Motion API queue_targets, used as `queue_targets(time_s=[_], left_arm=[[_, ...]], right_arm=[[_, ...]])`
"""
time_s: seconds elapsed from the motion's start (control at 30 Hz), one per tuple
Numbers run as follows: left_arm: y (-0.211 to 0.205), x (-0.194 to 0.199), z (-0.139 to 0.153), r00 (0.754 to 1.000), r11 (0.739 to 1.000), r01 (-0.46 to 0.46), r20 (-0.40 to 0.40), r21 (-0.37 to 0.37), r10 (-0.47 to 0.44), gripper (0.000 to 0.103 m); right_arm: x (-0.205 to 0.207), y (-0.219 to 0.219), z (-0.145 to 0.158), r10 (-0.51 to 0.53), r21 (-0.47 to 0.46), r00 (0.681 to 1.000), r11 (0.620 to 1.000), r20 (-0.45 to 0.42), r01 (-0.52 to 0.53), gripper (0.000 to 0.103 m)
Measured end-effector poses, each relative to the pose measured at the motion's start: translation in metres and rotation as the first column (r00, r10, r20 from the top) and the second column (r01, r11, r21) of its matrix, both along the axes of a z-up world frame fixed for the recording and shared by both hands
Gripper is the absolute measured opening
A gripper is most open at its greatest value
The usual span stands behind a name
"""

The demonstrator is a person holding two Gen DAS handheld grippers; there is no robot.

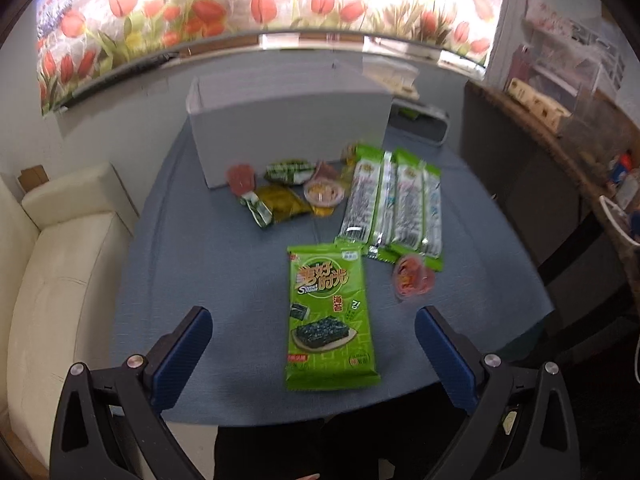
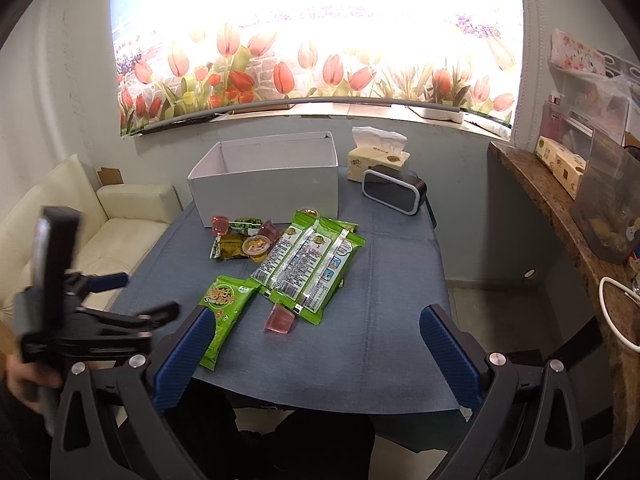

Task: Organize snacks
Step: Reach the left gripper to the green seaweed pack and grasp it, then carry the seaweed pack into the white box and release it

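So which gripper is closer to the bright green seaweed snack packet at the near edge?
Left. The left gripper hovers open straddling the green seaweed packet; the right gripper sits open off to its right.

Left tool (image 1: 314, 334): fingers spread wide, blue pads (image 1: 182, 354) facing inward, nothing between them; held above the near part of the bench. In the right wrist view it appears at lower left, gripped by the left hand (image 2: 24, 376). Right tool (image 2: 316, 344): fingers likewise spread wide, holding nothing, raised over the near bench edge.

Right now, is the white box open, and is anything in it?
Open: the white box has no lid and bare inner walls show. Its floor is hidden, so contents cannot be told.
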State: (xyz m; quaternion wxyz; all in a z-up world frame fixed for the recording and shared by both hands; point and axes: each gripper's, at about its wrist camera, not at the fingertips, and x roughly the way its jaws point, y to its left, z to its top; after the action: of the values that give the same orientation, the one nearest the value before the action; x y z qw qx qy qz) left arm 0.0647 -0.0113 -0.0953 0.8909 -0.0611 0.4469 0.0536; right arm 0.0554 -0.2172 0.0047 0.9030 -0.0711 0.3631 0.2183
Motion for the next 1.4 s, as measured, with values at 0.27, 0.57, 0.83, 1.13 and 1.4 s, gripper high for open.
queue_targets(time_s=[0.27,0.57,0.83,1.13,1.4], left_arm=[[-0.013,0.056,-0.075,0.993,0.995,-0.006,-0.114,0.101,0.017,0.103],[-0.006,0.063,-0.095,0.992,1.000,-0.006,-0.128,0.028,0.009,0.095],[0.014,0.062,-0.076,0.992,1.000,-0.020,-0.128,-0.022,0.017,0.061],[0.031,0.071,-0.006,1.000,0.999,-0.028,0.002,-0.042,0.028,0.061],[0.074,0.162,0.079,0.982,0.994,-0.103,0.155,-0.037,0.108,0.062]], right_arm=[[-0.002,-0.014,-0.004,-0.035,-0.010,0.999,0.999,-0.016,0.035,0.103],[0.000,-0.025,-0.013,-0.065,-0.005,0.997,0.998,-0.037,0.065,0.103],[0.001,-0.019,-0.018,-0.057,-0.012,0.997,0.998,-0.045,0.056,0.103],[0.005,-0.020,-0.024,-0.052,0.011,0.996,0.999,-0.067,0.053,0.103],[0.003,-0.016,-0.036,-0.044,0.020,0.993,0.999,-0.106,0.047,0.103]])
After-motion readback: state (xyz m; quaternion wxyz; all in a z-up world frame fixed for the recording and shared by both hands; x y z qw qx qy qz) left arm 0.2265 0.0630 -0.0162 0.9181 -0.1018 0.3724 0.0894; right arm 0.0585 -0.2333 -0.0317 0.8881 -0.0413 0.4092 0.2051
